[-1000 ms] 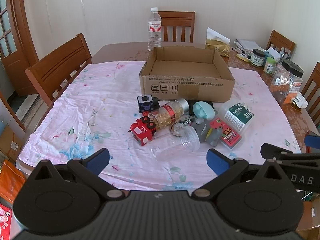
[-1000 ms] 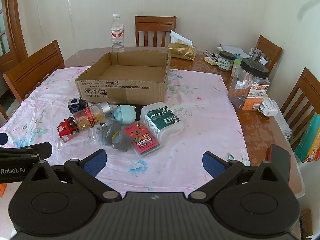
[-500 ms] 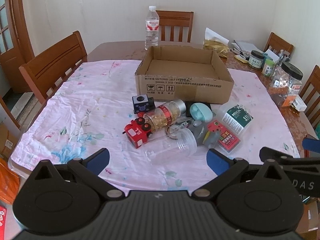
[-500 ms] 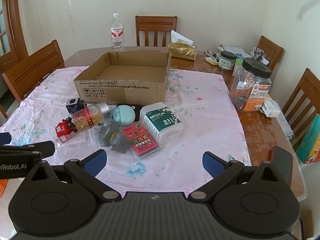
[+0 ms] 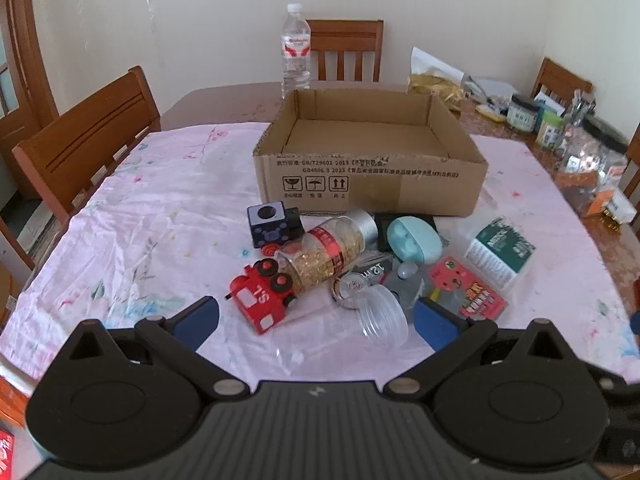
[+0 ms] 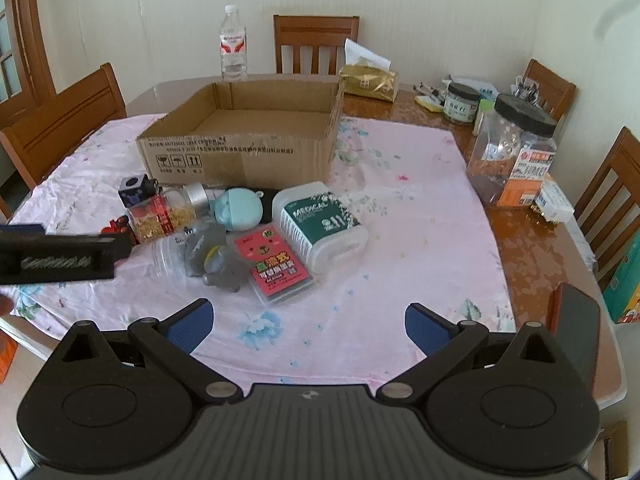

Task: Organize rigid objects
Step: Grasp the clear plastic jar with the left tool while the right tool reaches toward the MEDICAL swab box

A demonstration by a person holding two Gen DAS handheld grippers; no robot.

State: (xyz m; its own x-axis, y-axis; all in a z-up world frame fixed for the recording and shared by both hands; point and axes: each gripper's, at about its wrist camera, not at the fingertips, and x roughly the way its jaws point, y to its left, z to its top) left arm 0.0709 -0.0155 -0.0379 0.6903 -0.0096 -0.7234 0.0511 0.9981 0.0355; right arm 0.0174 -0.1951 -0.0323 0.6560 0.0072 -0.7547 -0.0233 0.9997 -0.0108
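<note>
Our left tool (image 5: pixel 316 316) is spread wide with nothing between its blue pads; our right tool (image 6: pixel 308 326) likewise, gaping and empty. Both hang above the near edge of the desk (image 6: pixel 400 208), which is draped in a pink floral cloth.

Just ahead of the left tool: a clear plastic jar (image 5: pixel 360 324) on its side, threaded mouth toward the right pad. We judge it light, slick and apt to roll; best taken across the ribbed neck. Touching it on the left, a red toy fire engine (image 5: pixel 262 296), stiff and boxy, with flat sides that suit the pads. Beyond, a clear bottle of golden capsules with a silver cap (image 5: pixel 328 250) lies tilted; probably heavier, round, inclined to slip.

Ahead of the right tool: a pink flat card pack (image 6: pixel 276 270), thin, so an edge pinch; a grey figurine (image 6: pixel 216 256) beside it; a white medical box with a green label (image 6: pixel 320 224), broad, possibly wider than the opening.

Farthest out, the open brown cardboard box (image 5: pixel 372 188) stands empty, the likely destination.
</note>
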